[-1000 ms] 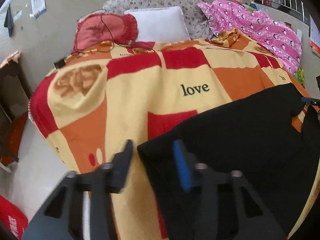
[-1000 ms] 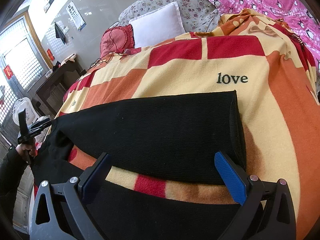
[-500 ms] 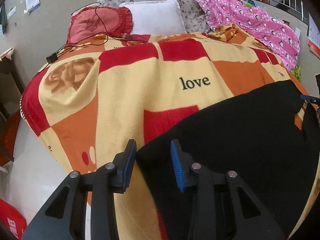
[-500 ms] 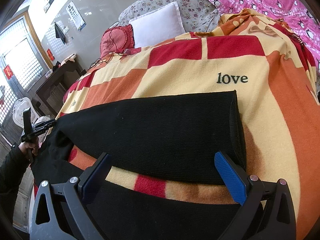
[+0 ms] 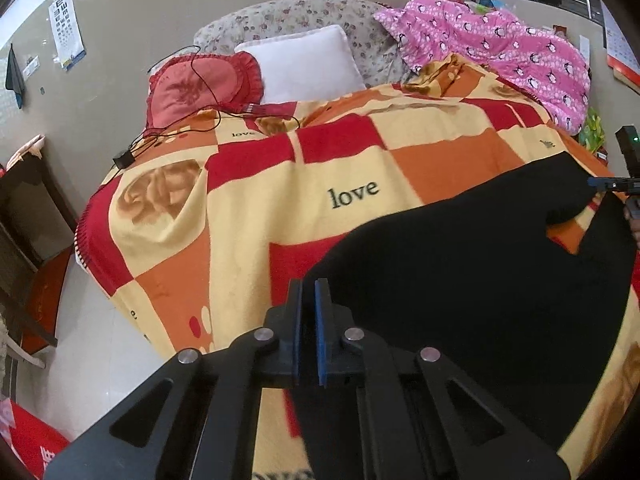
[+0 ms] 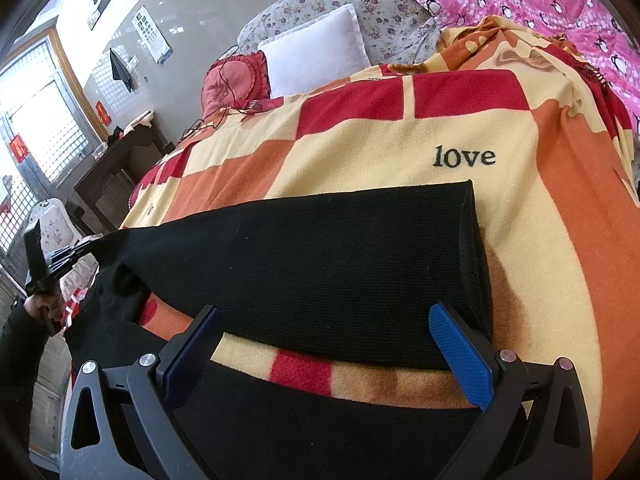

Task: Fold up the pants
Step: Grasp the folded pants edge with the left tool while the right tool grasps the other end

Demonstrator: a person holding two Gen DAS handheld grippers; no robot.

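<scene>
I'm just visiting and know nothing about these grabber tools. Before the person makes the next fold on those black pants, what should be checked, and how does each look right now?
1. Left gripper shut on the black pants: ok, jaws together at the cloth's corner.
2. Right gripper free: ok, wide open, nothing between the fingers.
3. Far pant leg flat on the blanket: ok.
4. Near leg smooth: cannot tell, mostly hidden.
5. Cable by the red pillow away from the pants: ok.
</scene>
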